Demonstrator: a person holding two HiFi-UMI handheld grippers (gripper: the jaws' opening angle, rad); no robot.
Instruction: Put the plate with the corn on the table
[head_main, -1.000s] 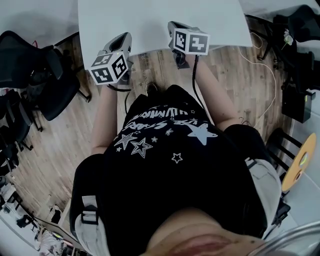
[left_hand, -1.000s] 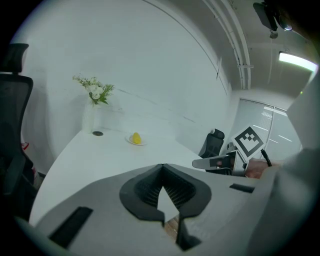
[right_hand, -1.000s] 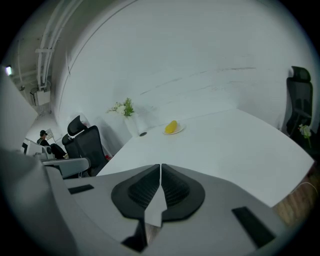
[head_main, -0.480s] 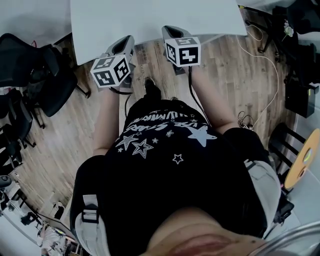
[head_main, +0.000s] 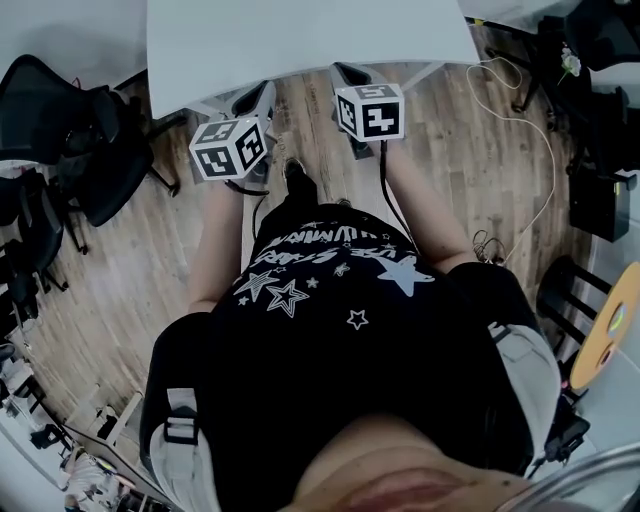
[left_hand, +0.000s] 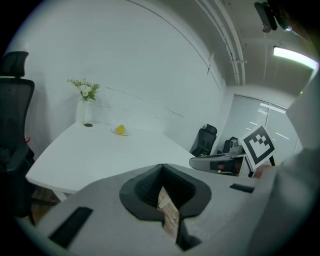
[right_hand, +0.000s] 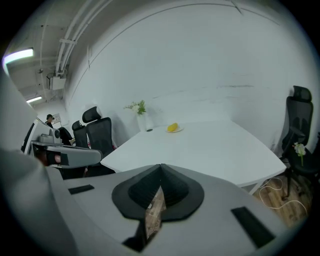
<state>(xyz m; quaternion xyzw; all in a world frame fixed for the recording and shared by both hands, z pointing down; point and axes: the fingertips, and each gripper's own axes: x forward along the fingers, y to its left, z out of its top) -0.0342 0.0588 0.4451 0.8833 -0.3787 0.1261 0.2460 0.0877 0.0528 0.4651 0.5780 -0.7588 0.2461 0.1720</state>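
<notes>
A small white plate with the yellow corn (left_hand: 120, 130) sits at the far side of the white table (left_hand: 100, 155), near a vase of flowers (left_hand: 82, 110). The right gripper view shows the same plate (right_hand: 173, 128) by the vase (right_hand: 141, 120). In the head view both grippers hover over the wooden floor at the table's near edge (head_main: 300, 85), the left gripper (head_main: 260, 102) beside the right gripper (head_main: 350, 76). The jaws of my left gripper (left_hand: 161, 167) and of my right gripper (right_hand: 160, 169) are shut with nothing in them. Both are far from the plate.
Black office chairs (head_main: 90, 140) crowd the floor at the left, and one more (right_hand: 300, 125) stands at the table's right end. A cable (head_main: 530, 110) trails over the floor at the right. A yellow round disc (head_main: 605, 330) shows at the right edge.
Both grippers have drifted a little back from the table edge towards the person's body, and they now sit over the floor. Their jaws look unchanged.
</notes>
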